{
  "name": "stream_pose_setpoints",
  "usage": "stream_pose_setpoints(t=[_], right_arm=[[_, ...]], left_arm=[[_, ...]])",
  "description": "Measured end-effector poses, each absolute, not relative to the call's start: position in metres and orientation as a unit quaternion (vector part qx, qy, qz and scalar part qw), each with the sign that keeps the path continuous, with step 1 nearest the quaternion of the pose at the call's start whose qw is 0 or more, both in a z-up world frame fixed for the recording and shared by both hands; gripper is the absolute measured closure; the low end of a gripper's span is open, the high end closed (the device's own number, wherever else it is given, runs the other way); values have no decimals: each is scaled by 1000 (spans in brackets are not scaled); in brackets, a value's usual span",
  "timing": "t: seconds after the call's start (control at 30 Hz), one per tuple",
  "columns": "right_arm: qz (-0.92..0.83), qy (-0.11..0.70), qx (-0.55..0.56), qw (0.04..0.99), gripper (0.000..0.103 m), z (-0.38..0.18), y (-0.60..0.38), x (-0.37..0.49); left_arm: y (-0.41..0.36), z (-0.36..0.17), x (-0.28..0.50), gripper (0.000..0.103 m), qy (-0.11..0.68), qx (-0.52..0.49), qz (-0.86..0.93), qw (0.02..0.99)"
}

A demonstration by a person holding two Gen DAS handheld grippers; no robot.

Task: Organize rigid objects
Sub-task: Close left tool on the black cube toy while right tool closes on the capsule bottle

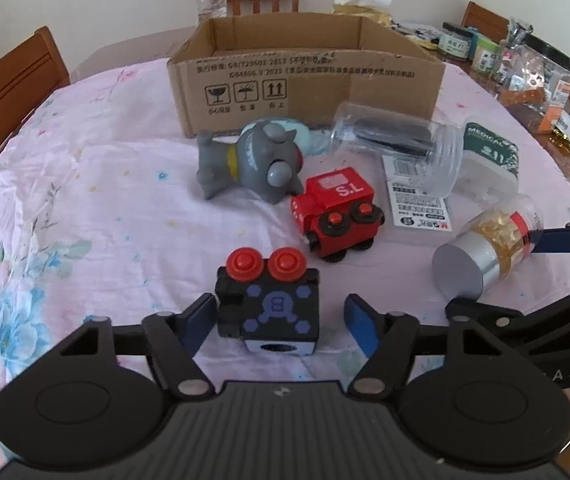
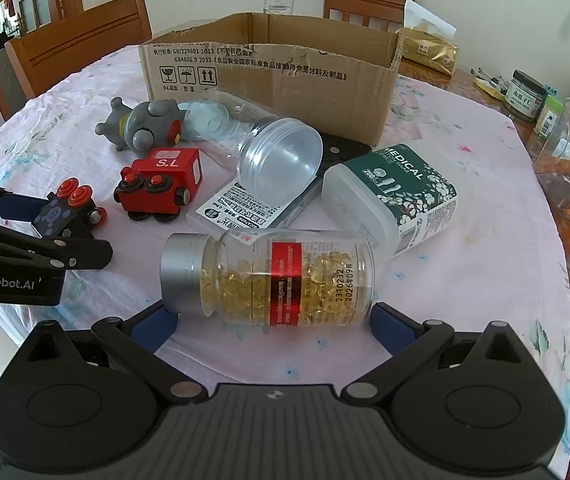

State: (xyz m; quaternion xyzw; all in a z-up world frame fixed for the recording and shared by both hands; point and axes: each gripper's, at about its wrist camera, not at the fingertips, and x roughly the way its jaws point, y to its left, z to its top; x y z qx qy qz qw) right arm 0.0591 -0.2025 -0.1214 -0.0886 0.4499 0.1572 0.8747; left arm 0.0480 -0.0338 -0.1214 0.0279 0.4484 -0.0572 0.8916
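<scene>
At frame bottom, the left claw (image 1: 279, 320) stands released around the black toy train (image 1: 267, 306); the right claw (image 2: 273, 330) clenches the capsule bottle (image 2: 269, 280).

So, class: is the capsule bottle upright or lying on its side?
On its side: the capsule bottle lies flat on the tablecloth, silver cap pointing sideways.

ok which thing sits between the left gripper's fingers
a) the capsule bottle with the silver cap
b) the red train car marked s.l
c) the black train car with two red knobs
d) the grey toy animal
c: the left gripper straddles the black train car, while the red train car lies further out on the table.
</scene>
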Motion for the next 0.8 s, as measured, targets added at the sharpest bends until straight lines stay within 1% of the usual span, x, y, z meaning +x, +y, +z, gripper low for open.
stream_pose_setpoints(t=[0.1, 0.43, 0.6, 0.63, 0.7, 0.8], right_arm=[[156, 464, -91, 867, 0, -120, -200, 65], [145, 466, -92, 868, 0, -111, -185, 74], [131, 475, -87, 866, 1, -108, -183, 80], [129, 477, -86, 865, 2, -107, -183, 81], [119, 482, -90, 863, 6, -107, -182, 83], [113, 489, -89, 861, 6, -107, -181, 84]], left_arm=[[-33, -121, 47, 41, 445, 29, -59, 893], [-31, -121, 47, 41, 444, 28, -61, 893], [-31, -121, 50, 43, 447, 31, -67, 892], [-31, -121, 51, 44, 448, 33, -68, 891], [-30, -120, 52, 52, 450, 33, -70, 890], [-28, -118, 53, 52, 456, 31, -74, 886]])
